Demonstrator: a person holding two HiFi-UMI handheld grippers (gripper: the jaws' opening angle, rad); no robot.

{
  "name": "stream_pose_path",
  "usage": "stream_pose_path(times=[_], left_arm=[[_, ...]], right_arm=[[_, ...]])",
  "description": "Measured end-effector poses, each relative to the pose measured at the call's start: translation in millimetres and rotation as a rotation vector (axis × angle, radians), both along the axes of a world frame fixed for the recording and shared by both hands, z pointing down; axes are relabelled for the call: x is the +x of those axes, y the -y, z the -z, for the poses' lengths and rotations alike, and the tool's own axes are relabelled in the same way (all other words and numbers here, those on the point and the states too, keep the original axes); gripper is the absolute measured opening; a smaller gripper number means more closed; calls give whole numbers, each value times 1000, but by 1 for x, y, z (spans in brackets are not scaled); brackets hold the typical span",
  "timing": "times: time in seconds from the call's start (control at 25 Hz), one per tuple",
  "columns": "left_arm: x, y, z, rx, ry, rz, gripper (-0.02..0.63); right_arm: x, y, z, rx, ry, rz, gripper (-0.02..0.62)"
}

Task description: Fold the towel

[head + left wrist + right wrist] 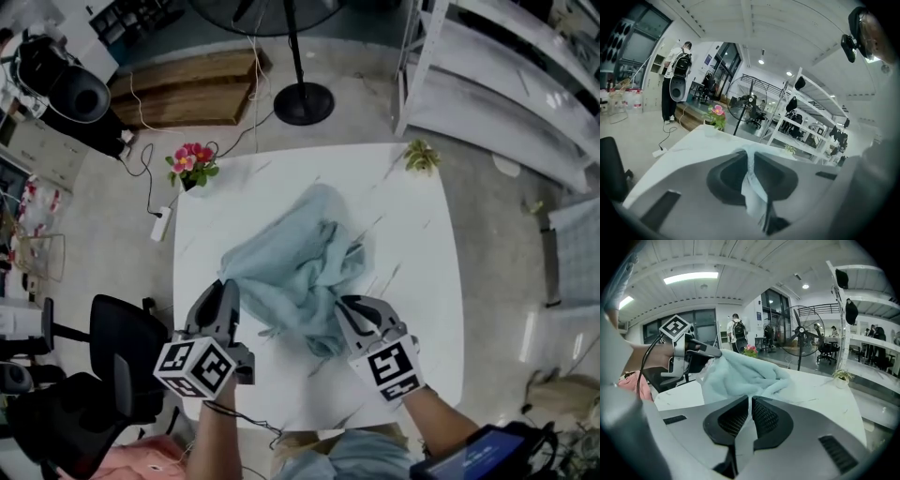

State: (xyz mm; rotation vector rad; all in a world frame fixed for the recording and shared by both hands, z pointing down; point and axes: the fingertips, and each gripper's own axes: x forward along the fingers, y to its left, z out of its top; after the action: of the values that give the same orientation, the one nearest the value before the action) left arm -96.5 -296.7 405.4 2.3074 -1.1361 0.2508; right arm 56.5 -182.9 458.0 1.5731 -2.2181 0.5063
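Note:
A pale blue towel (300, 262) lies crumpled in a heap on the white table (412, 234). My left gripper (225, 283) is at the heap's left corner, shut on a pinch of the cloth. In the left gripper view a strip of the towel (751, 183) runs between the closed jaws of that gripper (749, 157). My right gripper (345, 305) is at the heap's near right side, also shut on the cloth. The right gripper view shows the right gripper (750, 401) nipping an edge of the towel (740, 373), which rises toward the left gripper (701, 350).
A pot of pink flowers (191, 164) stands at the table's far left corner and a small green plant (421, 156) at the far right. A fan stand (303, 103) and white shelving (506, 84) lie beyond. A black chair (122, 347) sits near left.

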Motion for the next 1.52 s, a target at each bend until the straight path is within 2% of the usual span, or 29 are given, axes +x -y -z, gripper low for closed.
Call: stream_pose_path(times=[0.24,0.4,0.52,0.76,0.96,1.16,1.4,1.52], left_arm=[[-89,12,-20,-42,-12,98,48],[-143,15,-37,-60,19,155,49],[-170,10,-52,-72,62,182,49],[-173,-11,-83,-122,119,160,62],[-167,-21,-84,-136,80,160,156],[-173,-31,-78,-115,90,156,258],[-190,-51,-73,-97,126,185,273],[-183,-60,-59,-91,116,200,273]], right_arm=[[-26,2,2,-22,-31,-73,40],[-53,3,0,-29,-40,-81,41],[-68,4,-5,-40,-53,-68,41],[-69,13,-19,-63,-92,-56,45],[-66,23,-32,-90,-86,-39,57],[-68,31,-44,-112,-46,-36,76],[-68,40,-44,-104,-45,-30,86],[-60,45,-38,-89,-55,-32,87]])
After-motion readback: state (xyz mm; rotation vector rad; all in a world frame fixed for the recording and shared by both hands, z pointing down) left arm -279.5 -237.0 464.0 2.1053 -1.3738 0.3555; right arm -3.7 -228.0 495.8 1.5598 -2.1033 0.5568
